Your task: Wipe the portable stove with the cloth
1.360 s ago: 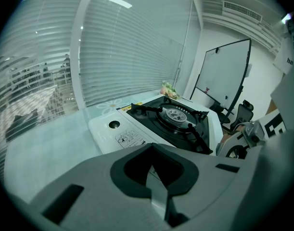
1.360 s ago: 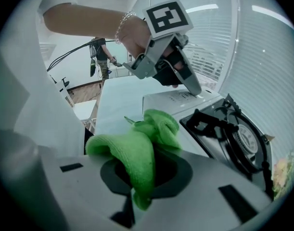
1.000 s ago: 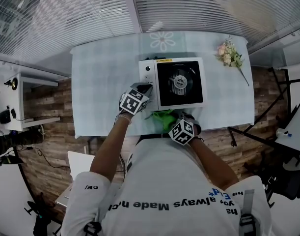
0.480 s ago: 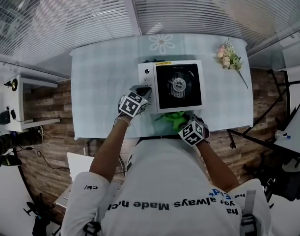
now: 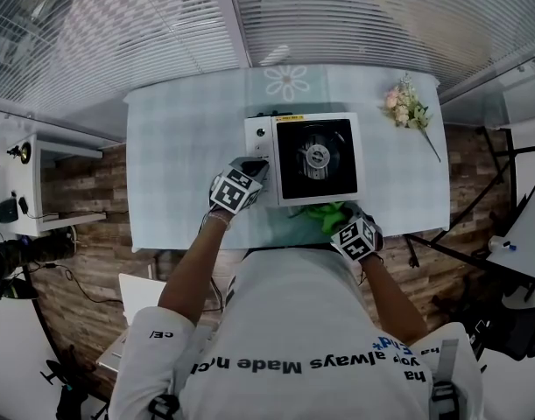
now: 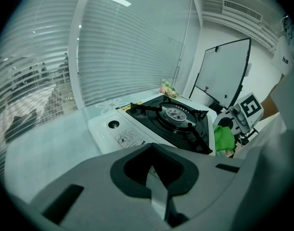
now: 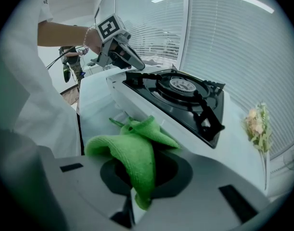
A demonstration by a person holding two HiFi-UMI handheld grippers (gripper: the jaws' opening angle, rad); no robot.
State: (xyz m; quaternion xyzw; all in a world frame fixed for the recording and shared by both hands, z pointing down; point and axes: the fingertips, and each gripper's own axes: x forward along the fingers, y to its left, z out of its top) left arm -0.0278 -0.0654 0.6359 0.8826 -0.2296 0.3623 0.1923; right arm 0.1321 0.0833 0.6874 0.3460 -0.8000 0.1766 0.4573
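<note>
The right gripper (image 5: 344,224) has its fingers clamped on a green cloth (image 7: 137,150). The cloth bunches up out of the fingers and folds over towards the white front side of the portable stove (image 5: 315,157). In the right gripper view its far fold lies right against that side, though I cannot tell whether it actually touches.

A second ago this gripper and the cloth were at about the middle of the stove's front edge. Half a second ago they were further to the person's right. Now they are further right again, near the front right corner of the stove. The cloth shows as a green patch between the gripper and the stove's front edge, over the near strip of the desk (image 5: 179,147).

The left gripper (image 5: 255,164) has hardly moved over the same time. It sits at the stove's front left corner, beside the white control panel with its knob. Its fingers are pressed together with nothing between them. From the left gripper view, the stove's black top and burner lie just ahead, and the green cloth and the right gripper show beyond the stove's far front corner.

The stove stands in the same place on the pale checked desk. A small bunch of flowers (image 5: 407,105) lies well to its right, unchanged.
</note>
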